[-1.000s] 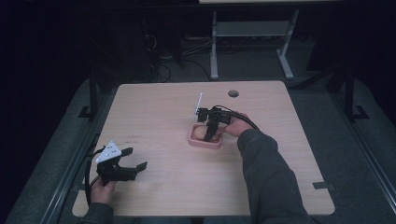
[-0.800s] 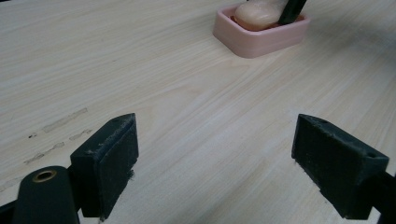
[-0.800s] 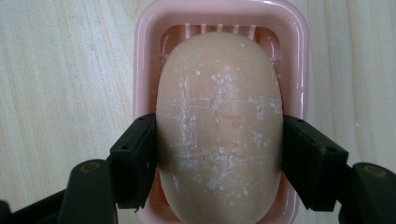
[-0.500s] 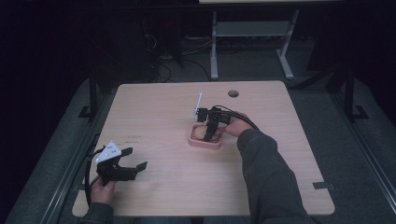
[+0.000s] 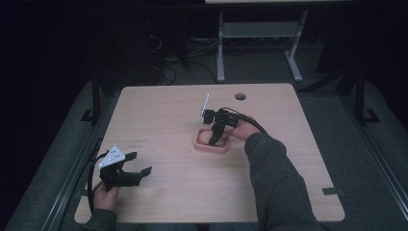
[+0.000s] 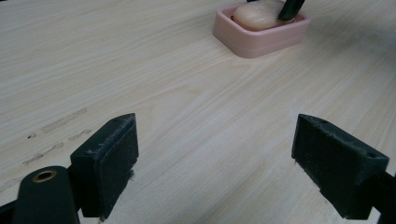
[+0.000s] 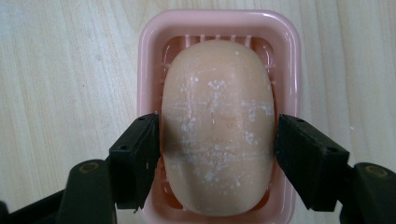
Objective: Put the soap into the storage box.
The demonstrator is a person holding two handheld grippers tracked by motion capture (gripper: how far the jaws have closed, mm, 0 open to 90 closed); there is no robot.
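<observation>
The soap (image 7: 217,128) lies in the pink dish (image 7: 149,70) near the middle of the desk (image 5: 159,110), bearing no readable writing. The right tongs (image 7: 217,140) straddle it, jaws at both flanks; whether they pinch it I cannot tell. The left tongs (image 6: 215,163) hover spread near the desk's corner, well apart from the dish.

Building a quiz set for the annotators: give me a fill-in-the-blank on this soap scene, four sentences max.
1. The soap bar lies in a dish whose colour is ____.
2. The right gripper has one jaw on each ____ of the soap bar.
3. The left gripper has its jaws ____ with nothing between them.
4. In the high view, the left gripper sits near the table's front ____ corner.

Missing words: pink; side; open; left
</observation>
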